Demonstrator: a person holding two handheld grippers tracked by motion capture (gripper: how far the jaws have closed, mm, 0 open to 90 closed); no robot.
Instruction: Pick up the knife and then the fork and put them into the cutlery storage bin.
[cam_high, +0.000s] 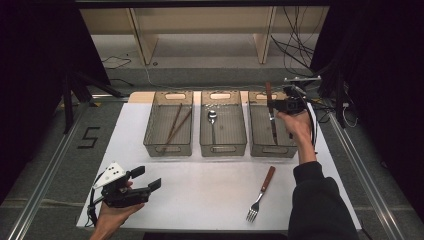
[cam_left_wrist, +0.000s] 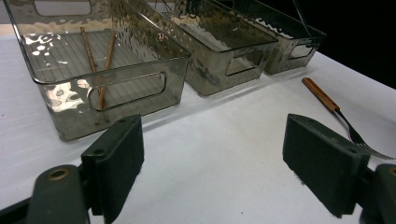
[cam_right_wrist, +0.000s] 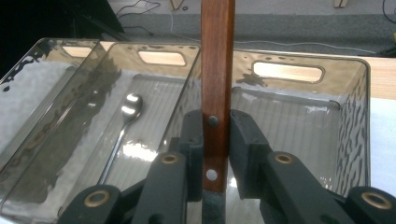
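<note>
— Where's your right claw (cam_high: 278, 106)?

— Upper right of the high view, over the right bin (cam_high: 255, 142). It is pinching a knife (cam_high: 270, 102) by its wooden handle, jaws pressed on both sides near the rivets.

— How does the knife lie?

— Its long axis runs along the bin's length: handle toward the far handhold, blade toward the near end, and it sits above the bin floor, not on it. In the right claw view the handle (cam_right_wrist: 217, 70) rises straight up between my jaws; the blade is cut off at the bottom edge, so I can't say how close its tip is to the floor.

— And the left claw (cam_high: 142, 178)?

— Spread wide and empty, at the lower left of the table (cam_high: 210, 200).

— What else is out?

— A fork (cam_high: 261, 194) at lower right on the table, handle pointing up toward the bins; my right hand is nearer. Chopsticks (cam_high: 175, 125) lie in the left bin (cam_high: 150, 142), a spoon (cam_high: 212, 120) in the middle bin (cam_high: 206, 145).

— Next move?

— Likely lowering the knife; the bin lies directly below.
</note>
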